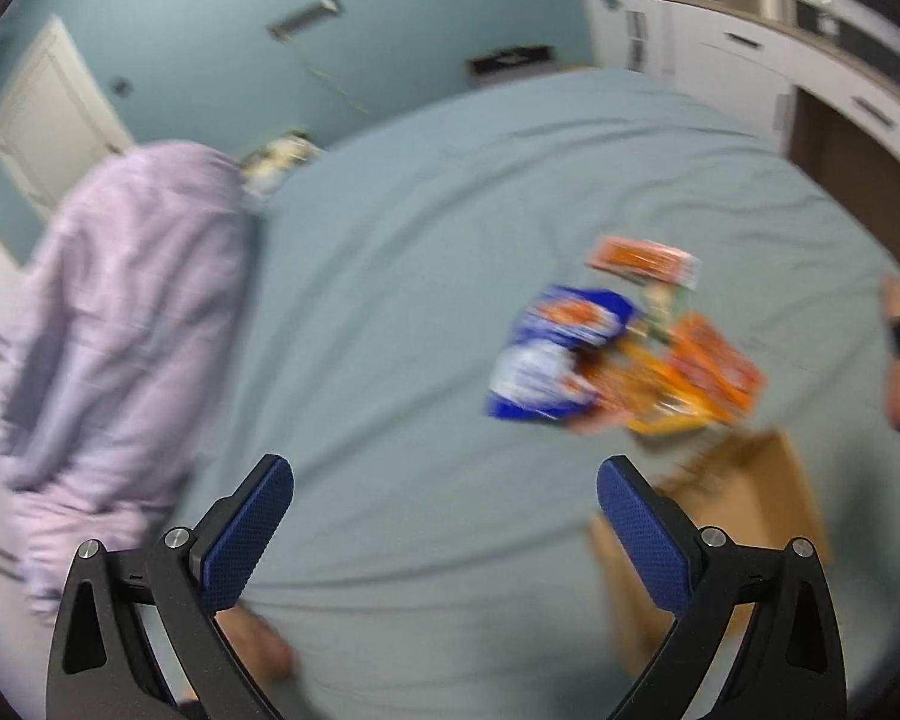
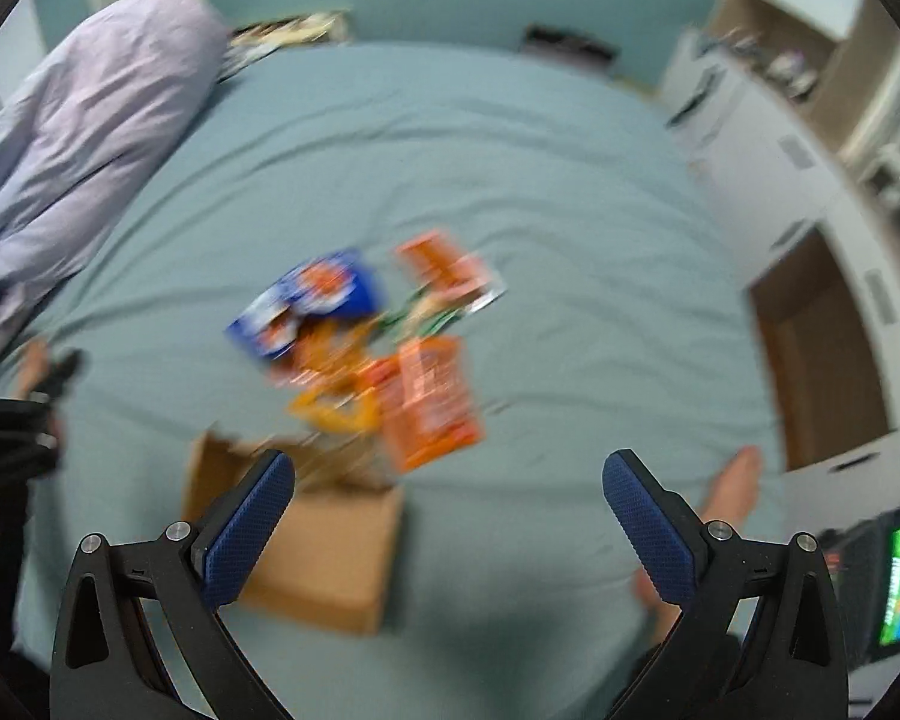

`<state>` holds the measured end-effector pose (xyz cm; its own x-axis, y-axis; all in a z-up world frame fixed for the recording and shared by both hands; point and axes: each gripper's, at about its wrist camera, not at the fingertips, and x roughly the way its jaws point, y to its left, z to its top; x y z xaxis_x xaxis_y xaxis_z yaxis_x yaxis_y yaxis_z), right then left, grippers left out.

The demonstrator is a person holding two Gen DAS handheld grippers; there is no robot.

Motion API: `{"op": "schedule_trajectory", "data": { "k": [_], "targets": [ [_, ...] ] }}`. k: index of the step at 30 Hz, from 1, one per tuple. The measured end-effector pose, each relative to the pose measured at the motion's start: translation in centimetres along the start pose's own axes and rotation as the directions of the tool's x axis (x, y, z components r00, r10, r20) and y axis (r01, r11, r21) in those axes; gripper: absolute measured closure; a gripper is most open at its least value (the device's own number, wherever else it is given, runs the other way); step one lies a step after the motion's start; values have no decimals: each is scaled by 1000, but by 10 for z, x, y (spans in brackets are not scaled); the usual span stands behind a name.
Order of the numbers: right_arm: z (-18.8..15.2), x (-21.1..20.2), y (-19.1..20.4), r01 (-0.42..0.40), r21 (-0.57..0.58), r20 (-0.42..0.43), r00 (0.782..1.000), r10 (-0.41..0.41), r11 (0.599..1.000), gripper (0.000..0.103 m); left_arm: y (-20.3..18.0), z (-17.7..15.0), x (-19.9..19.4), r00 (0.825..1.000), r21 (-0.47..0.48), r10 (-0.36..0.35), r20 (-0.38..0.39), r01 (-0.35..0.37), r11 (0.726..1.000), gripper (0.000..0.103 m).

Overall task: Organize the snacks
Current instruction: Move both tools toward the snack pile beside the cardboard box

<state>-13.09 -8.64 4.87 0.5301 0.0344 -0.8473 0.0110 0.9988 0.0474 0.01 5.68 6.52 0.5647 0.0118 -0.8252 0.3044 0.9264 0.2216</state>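
Both sets of jaws are spread wide and nothing is held between them: the left gripper (image 1: 444, 525) and the right gripper (image 2: 450, 522) are poised above the bed (image 2: 570, 210), well clear of its blue-green sheet. Beyond the right gripper's blue pads, an open cardboard box (image 2: 324, 546) is seen lying on the sheet, and just past its far edge the snacks (image 2: 378, 348) are heaped in a loose pile: a blue bag (image 2: 312, 300), an orange pack (image 2: 432, 402), a second orange pack (image 2: 444, 267), yellow-orange wrappers and something green between them, all overlapping. From the left wrist the same pile (image 1: 618, 354) is found ahead and to the right, with the box (image 1: 744, 498) near the right-hand pad. Both views are smeared, so exact edges cannot be told. Several risks are judged from this: a thin pack lying flat on soft bedding may be missed or the sheet pinched with it; overlapping wrappers may be dragged along and scattered; a bag gripped hard may have its contents crushed; the light box may be nudged or tipped on the yielding mattress if it is struck during a drop. A lilac duvet (image 1: 126, 324) is bunched at the left, well apart from the work
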Motion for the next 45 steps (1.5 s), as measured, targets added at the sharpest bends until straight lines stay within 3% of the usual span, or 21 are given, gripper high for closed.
{"op": "schedule_trajectory", "data": {
  "k": [4,12,18,30,45],
  "targets": [
    [-5,20,18,5,-90,-13,1000,-6,996,0,-6,-7,13,992,64,-110,-58,114,991,0],
    [2,30,27,-74,-165,-71,995,63,984,0,18,8,17,979,13,-195,-61,196,981,0],
    [9,38,19,-99,-172,-98,992,83,980,0,12,18,11,978,19,-202,-40,203,979,0],
    [18,50,10,-126,-73,-145,983,114,989,0,-11,10,22,977,100,-188,-101,198,975,0],
    [15,54,13,-128,-87,-154,981,113,988,0,-4,14,25,971,50,-206,-119,213,976,0]
  ]
}}
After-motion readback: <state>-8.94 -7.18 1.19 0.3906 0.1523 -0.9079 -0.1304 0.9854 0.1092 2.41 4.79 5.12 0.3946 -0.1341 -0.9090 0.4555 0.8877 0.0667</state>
